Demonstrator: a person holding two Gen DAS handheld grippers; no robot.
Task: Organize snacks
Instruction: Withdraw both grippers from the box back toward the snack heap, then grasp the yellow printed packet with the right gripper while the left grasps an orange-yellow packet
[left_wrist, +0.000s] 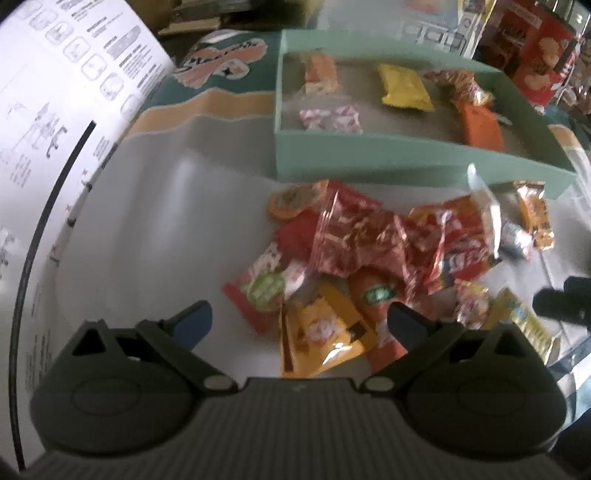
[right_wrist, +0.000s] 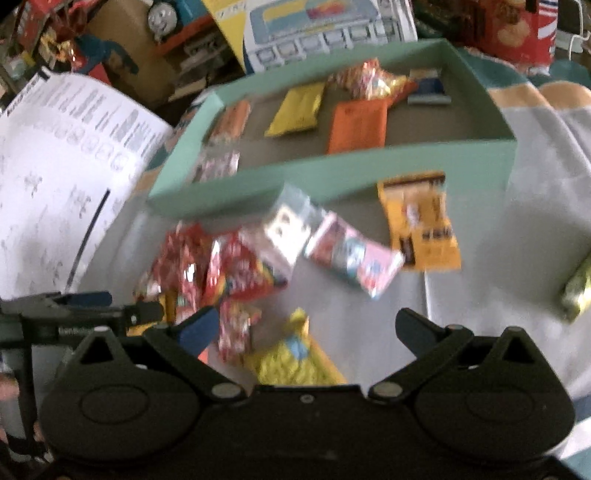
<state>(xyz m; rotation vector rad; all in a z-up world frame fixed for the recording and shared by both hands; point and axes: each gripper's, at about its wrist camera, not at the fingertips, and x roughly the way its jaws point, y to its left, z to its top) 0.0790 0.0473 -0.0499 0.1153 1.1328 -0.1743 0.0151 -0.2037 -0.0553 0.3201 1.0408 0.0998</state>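
Note:
A pale green box lies on the cloth and holds several snack packets, among them a yellow one and an orange one. In front of it sits a loose pile of red, orange and yellow snack packets. My left gripper is open above the pile's near edge, over a yellow packet. My right gripper is open too, hanging over a yellow packet. An orange packet lies by the box wall.
A large white printed box stands on the left. Red biscuit boxes and toy packaging crowd the space behind the green box. A yellow-green packet lies apart at the right. The cloth is grey with teal and orange bands.

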